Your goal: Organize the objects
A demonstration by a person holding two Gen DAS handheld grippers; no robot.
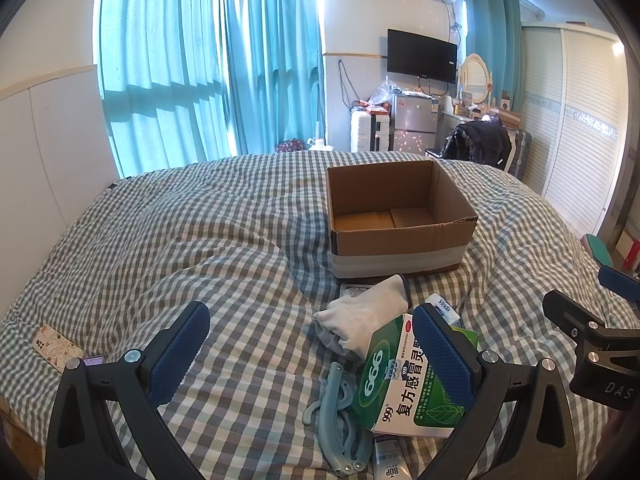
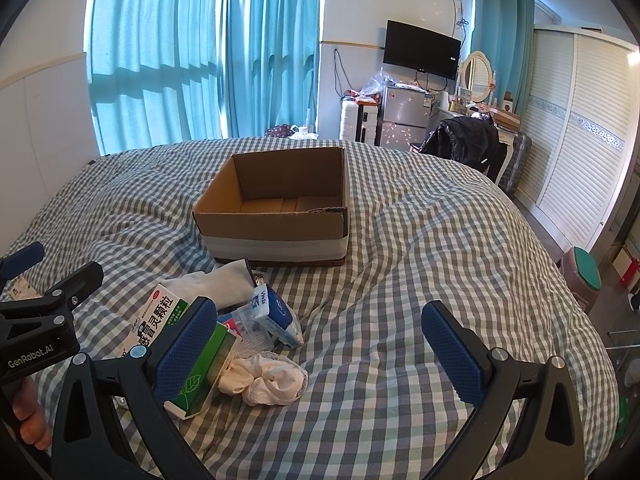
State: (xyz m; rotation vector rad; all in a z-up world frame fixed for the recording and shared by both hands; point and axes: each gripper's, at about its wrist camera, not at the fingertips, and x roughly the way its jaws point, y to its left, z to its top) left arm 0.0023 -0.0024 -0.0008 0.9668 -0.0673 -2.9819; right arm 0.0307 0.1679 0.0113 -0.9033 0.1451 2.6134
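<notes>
An open, empty cardboard box [image 1: 400, 236] [image 2: 276, 236] stands on the checked bedspread. In front of it lies a small heap: a green and white medicine box [image 1: 404, 384] [image 2: 168, 320], a white folded cloth [image 1: 364, 312] [image 2: 224, 284], a blue tissue pack [image 2: 278, 314], a crumpled white sock [image 2: 268, 380] and a light blue folding hanger [image 1: 334, 412]. My left gripper [image 1: 316, 352] is open, its right finger beside the medicine box. My right gripper [image 2: 320, 352] is open over bare bedspread, just right of the heap, its left finger in front of the medicine box.
A patterned phone case [image 1: 54, 346] lies at the bed's left edge. Beyond the bed are blue curtains [image 1: 208, 60], a small fridge [image 1: 414, 122], a chair with a black jacket [image 2: 464, 142] and a white wardrobe [image 2: 576, 140]. A hand [image 2: 30, 420] holds the left gripper's handle.
</notes>
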